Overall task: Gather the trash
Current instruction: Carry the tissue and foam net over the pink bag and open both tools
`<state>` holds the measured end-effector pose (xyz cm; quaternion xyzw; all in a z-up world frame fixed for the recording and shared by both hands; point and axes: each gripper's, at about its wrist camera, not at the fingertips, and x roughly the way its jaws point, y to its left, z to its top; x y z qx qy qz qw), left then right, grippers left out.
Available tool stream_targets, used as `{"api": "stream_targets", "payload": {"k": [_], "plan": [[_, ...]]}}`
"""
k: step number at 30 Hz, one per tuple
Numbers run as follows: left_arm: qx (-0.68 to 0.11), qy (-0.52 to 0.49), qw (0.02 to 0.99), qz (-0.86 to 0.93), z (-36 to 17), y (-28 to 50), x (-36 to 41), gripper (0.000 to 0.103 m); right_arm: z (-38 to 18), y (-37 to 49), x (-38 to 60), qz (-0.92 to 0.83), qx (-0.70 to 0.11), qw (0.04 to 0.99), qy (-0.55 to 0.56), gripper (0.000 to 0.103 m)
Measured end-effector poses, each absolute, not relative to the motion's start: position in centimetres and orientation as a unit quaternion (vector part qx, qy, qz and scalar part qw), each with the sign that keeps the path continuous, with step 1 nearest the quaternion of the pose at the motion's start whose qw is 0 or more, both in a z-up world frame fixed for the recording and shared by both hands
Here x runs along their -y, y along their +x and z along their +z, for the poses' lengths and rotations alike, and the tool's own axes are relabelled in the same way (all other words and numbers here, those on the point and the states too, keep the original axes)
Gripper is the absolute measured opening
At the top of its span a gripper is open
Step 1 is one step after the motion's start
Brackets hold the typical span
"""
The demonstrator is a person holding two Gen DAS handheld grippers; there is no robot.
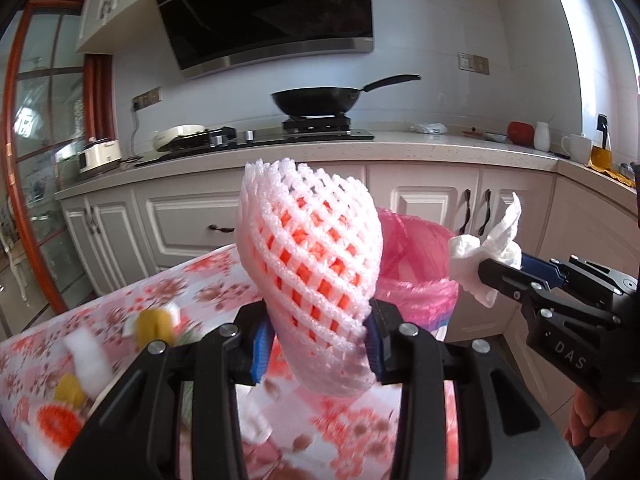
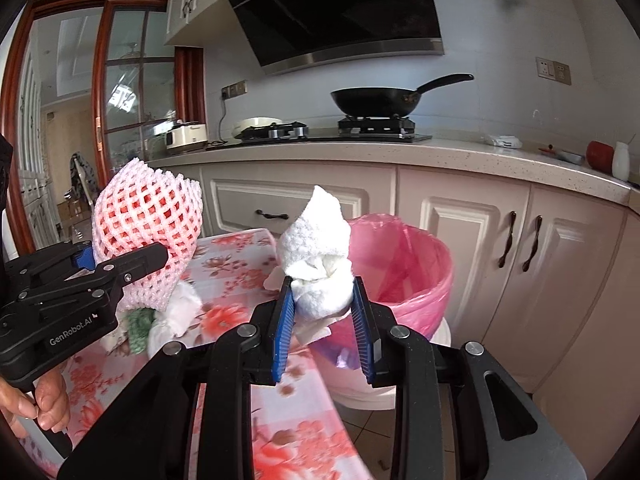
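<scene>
My left gripper point(image 1: 318, 338) is shut on a white foam fruit net point(image 1: 310, 252) that stands up between its blue pads, above the flowered table. The same foam fruit net point(image 2: 148, 224) shows at the left of the right wrist view, clamped in the left gripper point(image 2: 132, 266). My right gripper point(image 2: 322, 312) is shut on a crumpled white tissue wad point(image 2: 316, 260); that tissue wad point(image 1: 486, 254) in the right gripper point(image 1: 504, 268) hangs beside the bin's rim. The bin point(image 2: 408, 276), white with a pink bag liner point(image 1: 416, 276), stands on the floor just past the table's edge.
The flowered tablecloth point(image 2: 228, 264) still carries more tissue point(image 2: 176, 316), a green scrap point(image 2: 138, 326) and yellow and white bits point(image 1: 154, 322). Behind runs a counter point(image 1: 360, 146) with a black wok point(image 1: 320, 100) on the stove, over white cabinets. A hand point(image 2: 44, 400) grips the left tool.
</scene>
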<state>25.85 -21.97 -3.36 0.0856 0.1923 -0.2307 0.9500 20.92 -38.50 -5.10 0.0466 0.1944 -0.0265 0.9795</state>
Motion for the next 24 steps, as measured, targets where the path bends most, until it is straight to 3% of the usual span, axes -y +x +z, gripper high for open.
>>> {"api": "stream_targets", "payload": {"k": [13,24], "plan": [[-0.199,0.079,0.937,-0.275,-1.9,34.6,29.4,0.039,-4.3,26.8,45.1,-0.048,-0.193,0.978,0.058,0.029],[-0.227,0.063,0.928,-0.287,-4.1,41.6,33.5,0.045,-5.3,32.2,48.7,-0.042,-0.213,0.974,0.063,0.032]]}}
